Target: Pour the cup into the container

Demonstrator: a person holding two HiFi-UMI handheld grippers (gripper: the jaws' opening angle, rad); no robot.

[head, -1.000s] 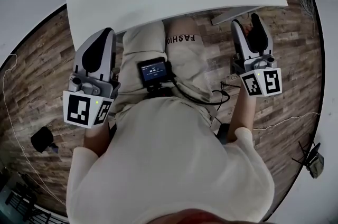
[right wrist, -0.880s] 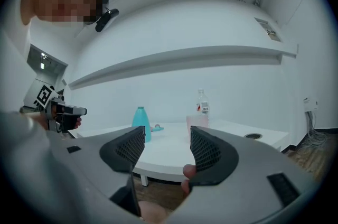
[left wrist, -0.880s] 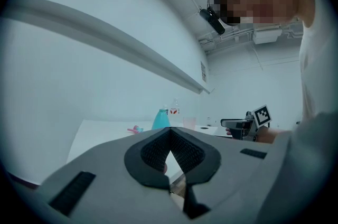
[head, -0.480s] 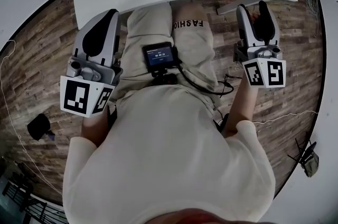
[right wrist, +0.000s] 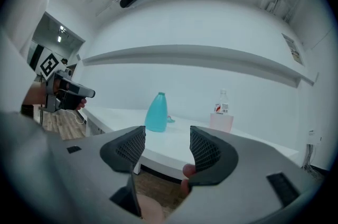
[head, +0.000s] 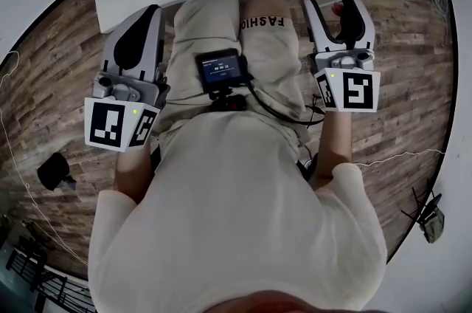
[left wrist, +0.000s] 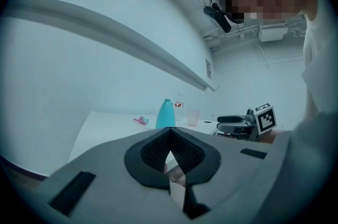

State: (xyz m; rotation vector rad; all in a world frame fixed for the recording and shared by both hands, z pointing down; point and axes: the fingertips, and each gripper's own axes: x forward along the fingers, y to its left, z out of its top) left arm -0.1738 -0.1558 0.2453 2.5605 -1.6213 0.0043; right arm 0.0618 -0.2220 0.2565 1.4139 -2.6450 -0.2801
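1. the pink cup is seen standing upright on the white table, just in front of a clear bottle with a red label.
2. the teal container is set on the same table, well apart from the cup and to its left in the right gripper view.
3. in the left gripper view the cup and container are shown small and far off, with a small pink item lying left of the container.
4. the right gripper is held with its jaws moderately apart; nothing is gripped, and only the table edge and floor are seen through the gap.
5. the left gripper is held with its pads pressed together at the tips, and nothing is caught between them.
6. in the head view both grippers are held at the near edge of the table, the left gripper at one side of the person's lap and the right gripper at the other, above a wood floor.
7. a small screen device is worn at the person's waist.
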